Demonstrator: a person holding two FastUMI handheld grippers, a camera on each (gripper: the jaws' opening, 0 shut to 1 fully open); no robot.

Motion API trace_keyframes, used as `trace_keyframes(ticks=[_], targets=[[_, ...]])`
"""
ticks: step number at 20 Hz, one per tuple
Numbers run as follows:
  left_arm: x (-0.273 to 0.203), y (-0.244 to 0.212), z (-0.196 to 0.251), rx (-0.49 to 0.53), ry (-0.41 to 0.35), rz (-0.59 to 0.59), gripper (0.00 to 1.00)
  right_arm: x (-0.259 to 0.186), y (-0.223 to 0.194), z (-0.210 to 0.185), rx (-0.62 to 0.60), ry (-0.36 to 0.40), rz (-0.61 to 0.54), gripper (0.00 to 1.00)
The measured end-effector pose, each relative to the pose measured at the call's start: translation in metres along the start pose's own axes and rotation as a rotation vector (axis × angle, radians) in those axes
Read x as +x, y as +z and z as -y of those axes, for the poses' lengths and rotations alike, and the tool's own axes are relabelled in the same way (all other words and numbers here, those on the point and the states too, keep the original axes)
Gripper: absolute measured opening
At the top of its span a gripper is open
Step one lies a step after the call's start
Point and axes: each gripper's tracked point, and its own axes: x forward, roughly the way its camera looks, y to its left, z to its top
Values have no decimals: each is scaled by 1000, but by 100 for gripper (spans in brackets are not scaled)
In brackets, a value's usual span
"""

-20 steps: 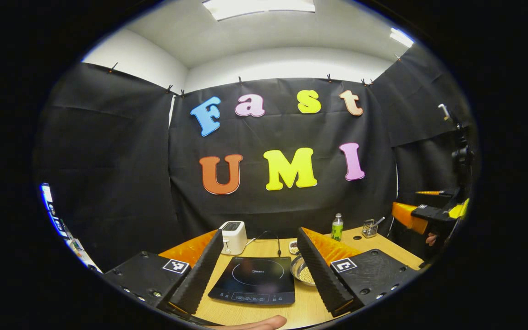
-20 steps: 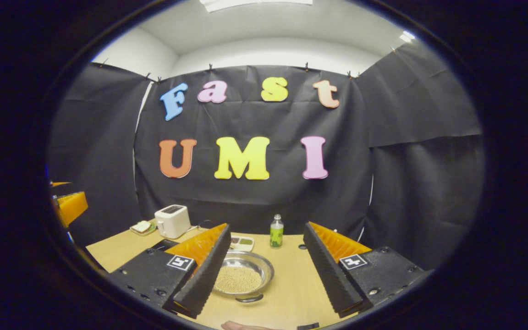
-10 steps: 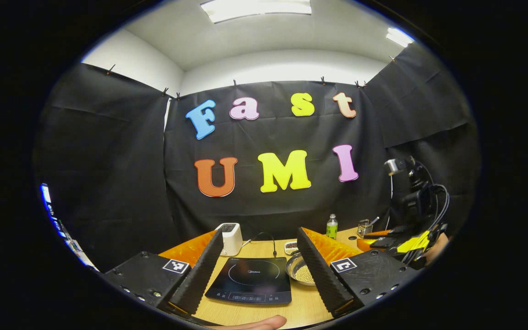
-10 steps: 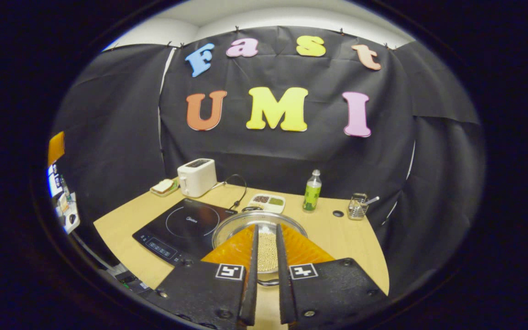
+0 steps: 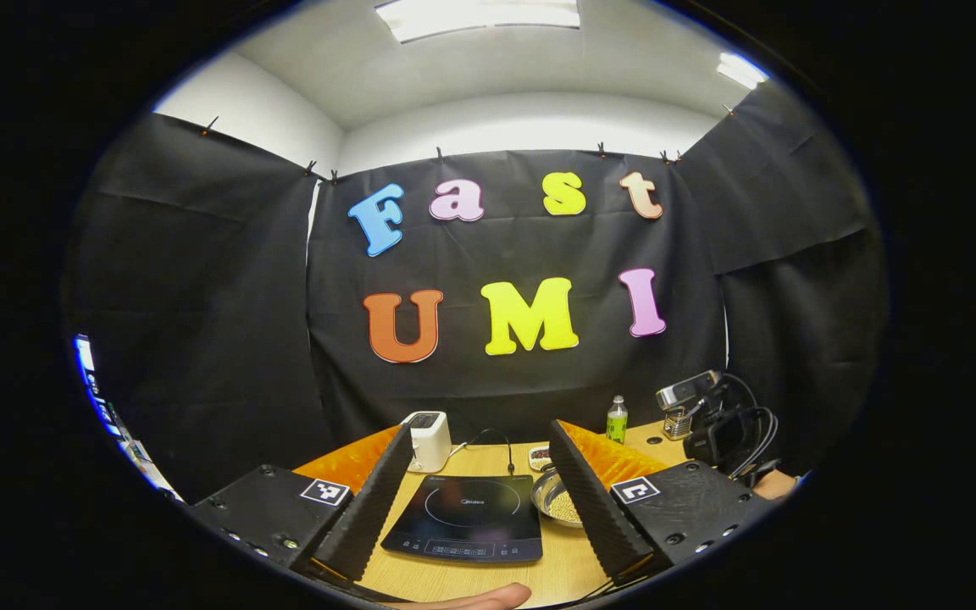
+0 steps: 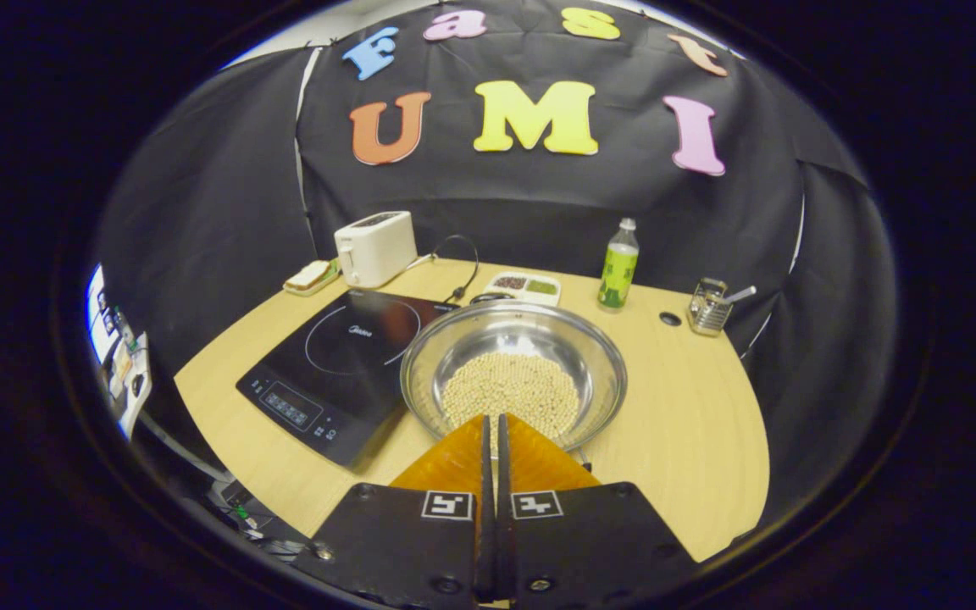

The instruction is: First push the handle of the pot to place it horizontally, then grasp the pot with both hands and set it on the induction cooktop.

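table (image 6: 691, 440) nearer, right hand-held gripper (image 6: 492, 428) now closed over pot (image 6: 513, 373)

Shiny metal pot (image 6: 513, 373), wood-look table (image 6: 691, 440)

My right claw (image 6: 492, 424) is now closed, fingers nearly touching, where a second ago they stood wide apart. It has tipped down and come in low over the near rim of the pot (image 6: 513, 373), which looms much larger. In the left gripper view the right claw's body (image 5: 721, 432) has dropped toward the worktop (image 5: 568, 563).
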Motion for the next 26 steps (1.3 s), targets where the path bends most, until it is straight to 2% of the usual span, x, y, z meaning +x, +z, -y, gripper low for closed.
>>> trace_keyframes(ticks=[1, 3, 6, 7, 8, 10, 14, 16, 18, 20, 22, 25, 26], targets=[[1, -1, -1, 1, 0, -3, 96, 5, -9, -2, 27, 7, -33, 1], [3, -3, -3, -1, 6, -8, 96, 16, -26, -2, 63, 12, -95, 4], [3, -5, -5, -5, 10, -13, 96, 28, -49, -8, 76, 41, -173, 4], [3, -6, -6, -6, 11, -14, 96, 31, -55, -9, 78, 42, -191, 1], [3, -5, -5, -4, 10, -14, 96, 35, -57, -7, 77, 39, -202, 4], [3, -4, -9, 4, 17, -13, 96, 38, -60, -2, 70, 21, -209, 0], [4, -4, -14, 1, 23, -10, 96, 42, -63, 6, 87, -4, -224, 4], [5, -4, -16, -4, 24, -10, 96, 44, -63, 6, 91, 5, -225, 1], [7, -5, -19, -13, 28, -14, 96, 43, -64, 7, 83, 6, -225, 4], [7, -8, -20, -18, 33, -21, 96, 42, -66, 11, 73, -1, -228, 0], [9, -12, -21, -19, 38, -30, 96, 41, -67, 15, 70, -1, -233, 4], [10, -12, -20, -16, 39, -28, 96, 41, -66, 22, 65, 0, -230, 1], [10, -10, -19, -10, 39, -25, 96, 41, -66, 24, 64, 5, -228, 4]])
